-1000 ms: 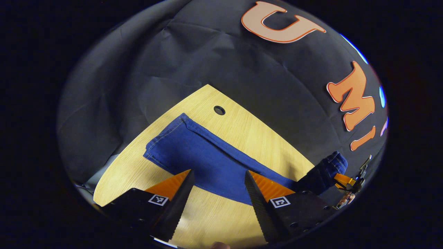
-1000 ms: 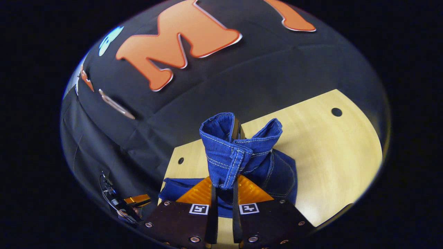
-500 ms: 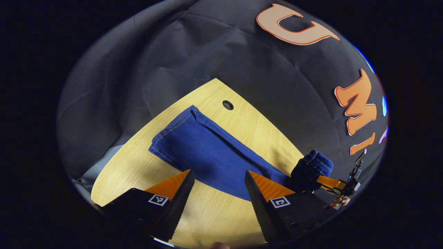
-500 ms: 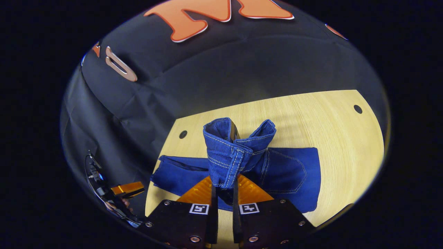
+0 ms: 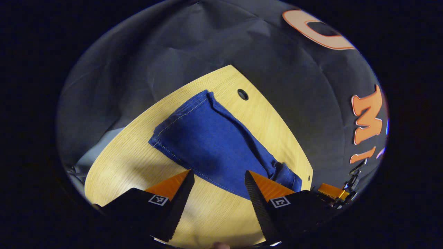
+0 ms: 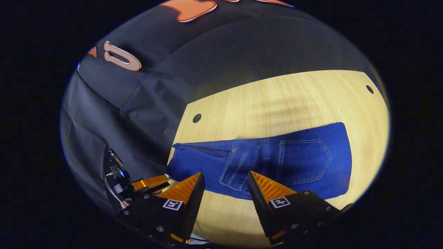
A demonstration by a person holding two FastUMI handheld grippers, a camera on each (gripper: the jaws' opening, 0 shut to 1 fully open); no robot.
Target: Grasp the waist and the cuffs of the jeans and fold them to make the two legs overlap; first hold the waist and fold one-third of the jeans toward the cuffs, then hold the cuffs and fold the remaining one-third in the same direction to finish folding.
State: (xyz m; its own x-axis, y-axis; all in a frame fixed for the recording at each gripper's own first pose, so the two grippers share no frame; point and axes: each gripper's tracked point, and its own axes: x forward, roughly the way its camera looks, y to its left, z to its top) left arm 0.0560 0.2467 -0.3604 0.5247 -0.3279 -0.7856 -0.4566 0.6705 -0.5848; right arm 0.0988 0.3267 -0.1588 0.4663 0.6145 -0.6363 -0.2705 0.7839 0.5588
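Jeans (image 5: 211, 141) lie flat on the tabletop (image 5: 138, 162) in my left gripper view, cuff end far, the waist end partly hidden behind one finger of my left tongs (image 5: 218, 180), which gape wide over the wood and hold nothing. In my right gripper view the jeans (image 6: 283, 162) stretch across the tabletop (image 6: 277, 100), back pocket up; the waistband patch is blurred. My right tongs (image 6: 224, 181) stand open and empty just above the near hem.
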